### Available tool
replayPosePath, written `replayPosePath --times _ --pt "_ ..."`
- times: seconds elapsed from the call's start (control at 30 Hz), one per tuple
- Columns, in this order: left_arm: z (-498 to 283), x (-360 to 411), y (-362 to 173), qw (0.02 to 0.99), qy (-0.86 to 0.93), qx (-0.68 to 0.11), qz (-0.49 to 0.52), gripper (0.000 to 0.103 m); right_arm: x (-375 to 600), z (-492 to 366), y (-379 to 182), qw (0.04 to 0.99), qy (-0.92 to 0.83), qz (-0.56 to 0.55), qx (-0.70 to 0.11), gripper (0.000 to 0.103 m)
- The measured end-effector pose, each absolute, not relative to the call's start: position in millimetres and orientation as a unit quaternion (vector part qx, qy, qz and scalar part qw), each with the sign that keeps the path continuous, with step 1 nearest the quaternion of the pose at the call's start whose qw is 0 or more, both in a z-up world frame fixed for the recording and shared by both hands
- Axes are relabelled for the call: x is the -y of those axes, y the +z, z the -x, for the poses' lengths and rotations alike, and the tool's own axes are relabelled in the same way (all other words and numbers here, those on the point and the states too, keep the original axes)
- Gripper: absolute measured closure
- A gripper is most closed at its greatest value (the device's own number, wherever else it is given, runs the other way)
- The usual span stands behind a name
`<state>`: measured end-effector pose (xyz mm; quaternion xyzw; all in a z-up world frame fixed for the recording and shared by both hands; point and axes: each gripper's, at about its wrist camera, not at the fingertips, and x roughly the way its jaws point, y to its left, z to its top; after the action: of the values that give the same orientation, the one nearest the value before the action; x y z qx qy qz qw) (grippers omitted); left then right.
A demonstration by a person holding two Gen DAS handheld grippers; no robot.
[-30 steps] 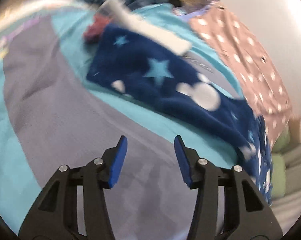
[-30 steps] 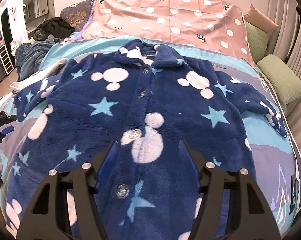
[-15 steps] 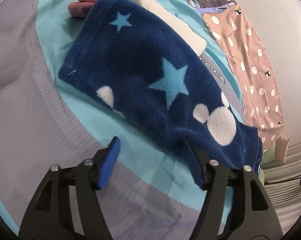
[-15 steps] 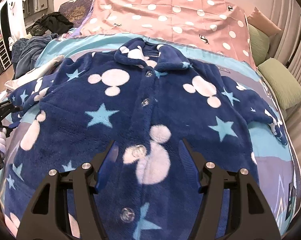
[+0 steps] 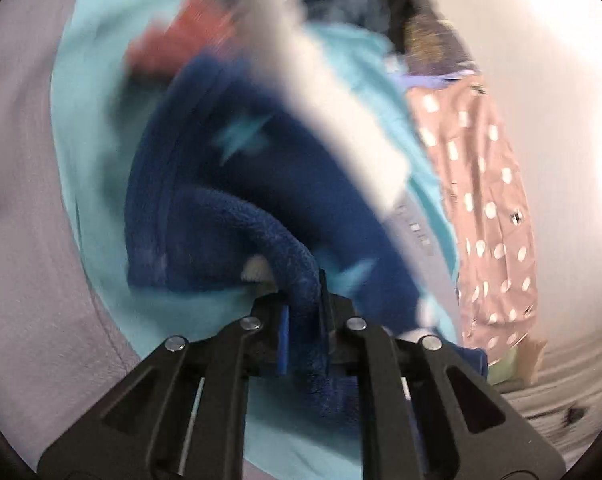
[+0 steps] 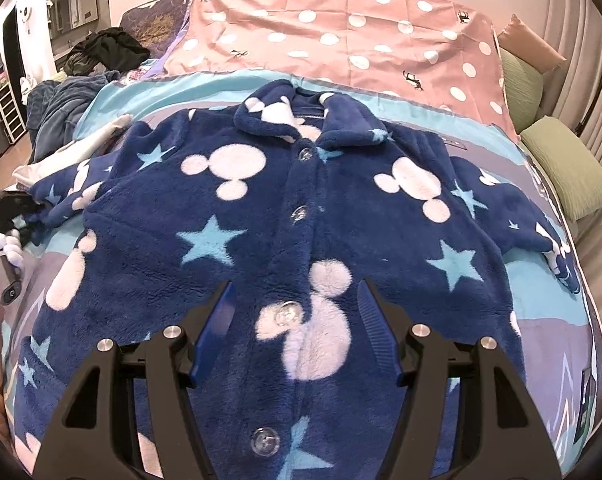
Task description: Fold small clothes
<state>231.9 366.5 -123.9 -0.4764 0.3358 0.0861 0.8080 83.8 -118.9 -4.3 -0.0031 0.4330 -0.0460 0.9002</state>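
In the left wrist view, which is blurred, the left gripper (image 5: pixel 303 332) has its fingers (image 5: pixel 283 334) pressed together on a fold of the navy fleece sleeve (image 5: pixel 261 184), pinching the cuff edge so that a roll of the fabric rises out of the grip. The sleeve lies on the teal and grey bed cover (image 5: pixel 25 200), with a white cloth (image 5: pixel 333 104) across its far side and a pink dotted sheet (image 5: pixel 489 208) further right. In the right wrist view, the right gripper (image 6: pixel 297 322) hangs above the lower front of the pajama top (image 6: pixel 301 220) with its fingers (image 6: pixel 217 320) wide apart and nothing between them. The top is spread flat and buttoned on the bed, collar toward the pink dotted sheet, one sleeve reaching out to each side. Green pillows (image 6: pixel 565 168) sit along the right edge, and dark clothes (image 6: pixel 105 50) are piled at far left.
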Motion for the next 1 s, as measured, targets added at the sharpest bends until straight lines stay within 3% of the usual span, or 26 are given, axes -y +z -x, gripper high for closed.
replayPosePath --times 0.27,0.47,0.53,0.6,0.67,0.8,1.0 --pt "-234.6 -270.3 18.2 0.916 -0.016 -0.247 0.316 0.092 139.6 -81.4 -7.2 0.901 -0.054 -0.022 -0.430 0.038" --pt "-237.5 -130.7 51.5 0.937 -0.143 -0.268 0.170 0.091 171.1 -73.4 -3.9 0.903 -0.079 -0.052 -0.419 0.038" --pt "-235.5 -67.7 43.9 0.936 -0.187 -0.285 0.090 0.086 182.5 -70.3 -3.3 0.902 -0.091 -0.061 -0.417 0.038" --pt "-226.8 -8.3 25.3 0.927 -0.223 -0.301 -0.007 0.056 197.7 -65.3 -3.4 0.900 -0.106 -0.072 -0.416 0.038" --pt "-211.2 31.6 7.9 0.917 -0.250 -0.297 -0.088 0.043 208.8 -61.7 -3.7 0.898 -0.114 -0.083 -0.418 0.038" --pt "-183.4 34.5 1.8 0.916 -0.253 -0.290 -0.112 0.039 224.8 -57.8 -2.6 0.895 -0.113 -0.089 -0.422 0.038" --pt "-175.7 -48.1 -2.2 0.936 -0.152 -0.306 -0.085 0.028 225.7 -86.0 -0.7 0.886 -0.014 -0.142 -0.442 0.038"
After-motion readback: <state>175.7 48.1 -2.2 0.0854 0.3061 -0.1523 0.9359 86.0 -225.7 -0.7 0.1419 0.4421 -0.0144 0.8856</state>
